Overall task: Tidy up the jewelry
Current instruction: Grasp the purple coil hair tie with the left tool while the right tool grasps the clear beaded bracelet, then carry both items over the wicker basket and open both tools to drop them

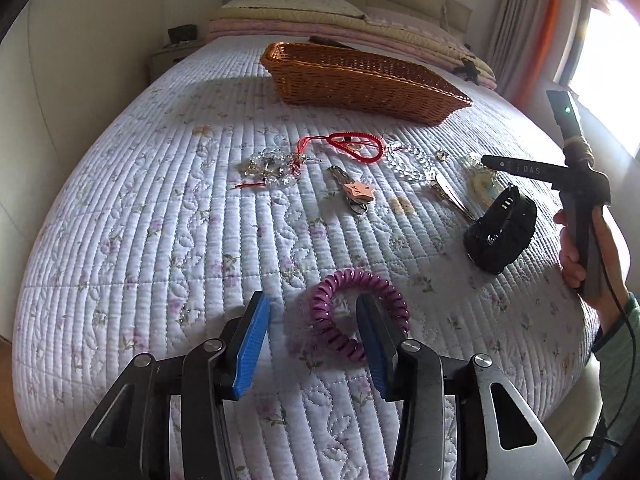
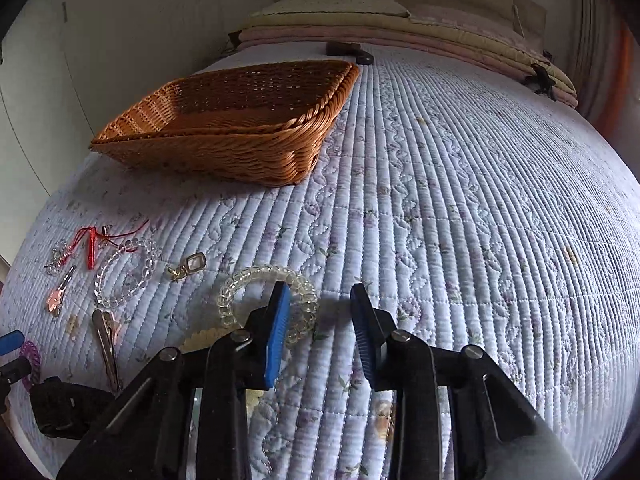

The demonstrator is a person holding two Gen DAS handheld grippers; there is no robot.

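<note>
The purple coil band (image 1: 358, 316) lies on the bed (image 1: 160, 240) between the left gripper (image 1: 314, 320)'s parted fingers, the right finger inside its loop, no pad pressing. The clear coil band (image 2: 264, 300) lies beside the right gripper (image 2: 322, 316)'s left finger, its fingers apart over bare quilt. The wicker basket (image 1: 360, 80) sits beyond.

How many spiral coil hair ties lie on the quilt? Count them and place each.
2. The purple coil hair tie lies at the left tongs, one fingertip inside its ring. The clear coil hair tie lies by the right tongs. More could be hidden.
</note>
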